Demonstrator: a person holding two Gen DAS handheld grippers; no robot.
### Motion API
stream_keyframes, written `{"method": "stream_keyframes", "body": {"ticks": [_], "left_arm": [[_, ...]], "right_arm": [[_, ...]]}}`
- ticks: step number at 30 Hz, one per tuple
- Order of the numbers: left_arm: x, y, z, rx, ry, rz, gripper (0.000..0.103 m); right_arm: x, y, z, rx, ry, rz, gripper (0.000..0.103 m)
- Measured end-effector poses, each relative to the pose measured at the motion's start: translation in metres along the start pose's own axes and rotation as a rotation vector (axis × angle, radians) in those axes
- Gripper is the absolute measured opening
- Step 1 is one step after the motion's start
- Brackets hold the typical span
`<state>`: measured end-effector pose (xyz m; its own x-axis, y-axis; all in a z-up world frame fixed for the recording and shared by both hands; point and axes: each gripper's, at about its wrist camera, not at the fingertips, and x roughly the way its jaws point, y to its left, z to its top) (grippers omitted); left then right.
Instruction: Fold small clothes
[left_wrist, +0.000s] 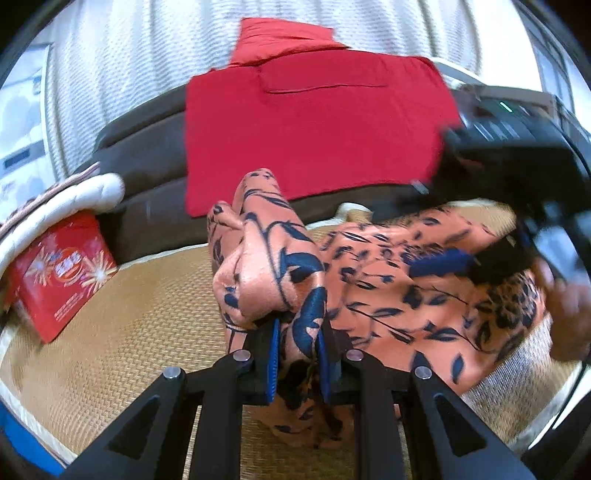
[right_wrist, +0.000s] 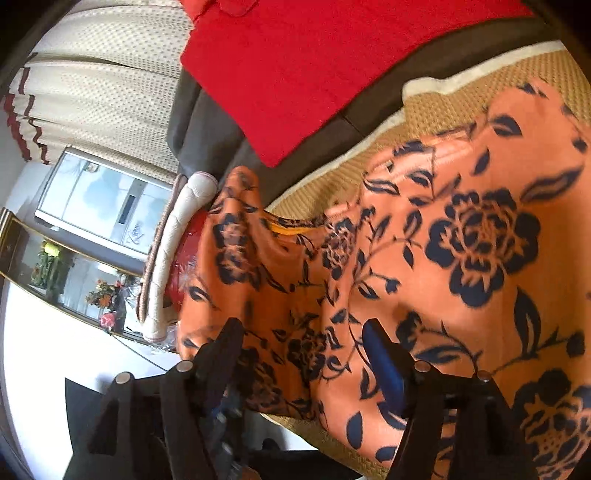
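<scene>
The left gripper (left_wrist: 297, 354) is clamped on a bunched fold of an orange garment with dark blue flowers (left_wrist: 388, 291), lifting it into a peak. The right gripper (right_wrist: 306, 354) stands with its jaws apart above the same cloth, gripping nothing. The garment lies spread over a woven straw mat (left_wrist: 147, 314). Beyond it, a red cloth (left_wrist: 314, 129) drapes over a dark headboard (left_wrist: 144, 155). A red box (left_wrist: 62, 273) sits at the mat's left edge.
</scene>
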<state>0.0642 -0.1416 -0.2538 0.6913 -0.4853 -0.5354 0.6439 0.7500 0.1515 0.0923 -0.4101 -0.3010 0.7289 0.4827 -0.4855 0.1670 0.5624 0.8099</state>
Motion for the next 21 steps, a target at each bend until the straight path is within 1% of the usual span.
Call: {"method": "stream_keyframes", "body": {"ticks": [1,3,5,6,9,11,12,13,15,17,18,20,21], "left_arm": [[-0.001,-0.007,-0.002,0.022,0.0,-0.008,0.017],[-0.001,-0.02,-0.005,0.061,0.002,-0.029,0.017],[-0.001,-0.031,-0.008,0.091,0.008,-0.05,0.016],[0.0,-0.037,-0.01,0.111,0.014,-0.057,0.016],[0.004,-0.049,-0.015,0.146,0.032,-0.067,0.016],[0.005,-0.05,-0.016,0.151,0.035,-0.068,0.016],[0.005,-0.051,-0.016,0.155,0.035,-0.07,0.016],[0.007,-0.051,-0.016,0.159,0.035,-0.072,0.016],[0.009,-0.052,-0.016,0.167,0.039,-0.078,0.016],[0.01,-0.053,-0.017,0.174,0.041,-0.084,0.016],[0.008,-0.052,-0.017,0.173,0.04,-0.087,0.016],[0.009,-0.049,-0.015,0.17,0.041,-0.092,0.016],[0.009,-0.046,-0.014,0.168,0.041,-0.093,0.016]], "right_arm": [[0.0,0.001,0.003,0.003,0.005,0.017,0.072],[0.001,0.005,0.009,0.004,0.019,0.045,0.078],[0.006,0.011,0.015,-0.026,0.026,0.041,0.084],[0.01,0.013,0.018,-0.04,0.033,0.027,0.084],[0.036,0.011,0.028,-0.053,0.101,-0.002,0.084],[0.053,0.0,0.039,-0.027,0.132,-0.055,0.084],[0.06,-0.005,0.043,-0.001,0.145,-0.06,0.084],[0.068,-0.01,0.047,0.027,0.161,-0.041,0.084],[0.075,-0.01,0.051,0.041,0.16,-0.007,0.084],[0.082,-0.001,0.056,0.017,0.15,-0.001,0.084],[0.085,0.002,0.056,0.006,0.148,-0.011,0.084],[0.098,0.008,0.06,-0.019,0.14,-0.064,0.084],[0.103,0.008,0.061,-0.037,0.146,-0.086,0.078]]}}
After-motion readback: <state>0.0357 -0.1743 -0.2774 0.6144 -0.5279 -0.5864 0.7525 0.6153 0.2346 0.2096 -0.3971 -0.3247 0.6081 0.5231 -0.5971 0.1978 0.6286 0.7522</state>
